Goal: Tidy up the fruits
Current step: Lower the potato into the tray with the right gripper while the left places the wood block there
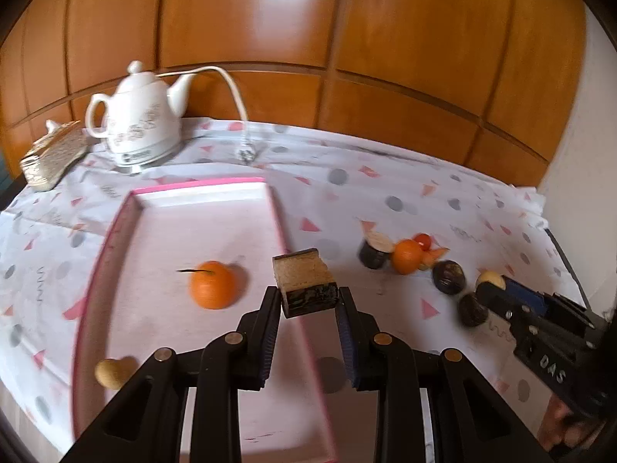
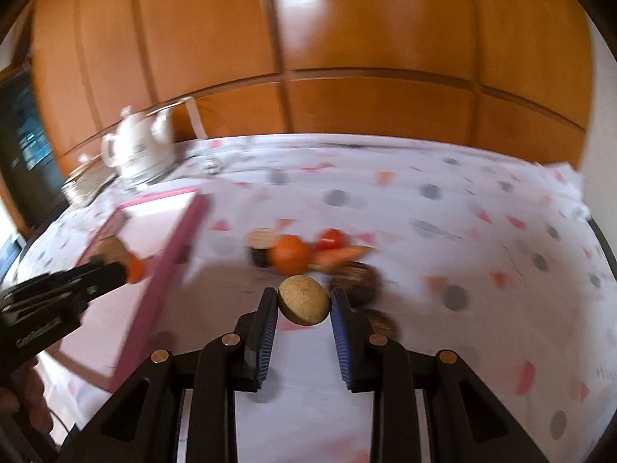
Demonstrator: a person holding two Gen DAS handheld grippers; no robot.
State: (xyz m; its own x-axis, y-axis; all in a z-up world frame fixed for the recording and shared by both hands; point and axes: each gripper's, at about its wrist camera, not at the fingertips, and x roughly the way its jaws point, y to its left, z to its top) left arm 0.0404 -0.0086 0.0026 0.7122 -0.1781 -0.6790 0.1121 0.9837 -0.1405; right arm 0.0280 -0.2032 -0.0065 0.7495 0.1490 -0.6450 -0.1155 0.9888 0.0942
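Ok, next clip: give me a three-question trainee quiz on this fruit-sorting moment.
1. True or false: the orange already lies inside the pink tray.
2. Which thing sits between the fingers of the right gripper?
A. the white teapot
B. the tan round piece
C. the small red tomato
3. Fill in: the left gripper holds a block-shaped piece over the tray's ____ rim.

Key
1. True.
2. B; the teapot stands at the back of the table and the tomato lies in the fruit cluster.
3. Right.
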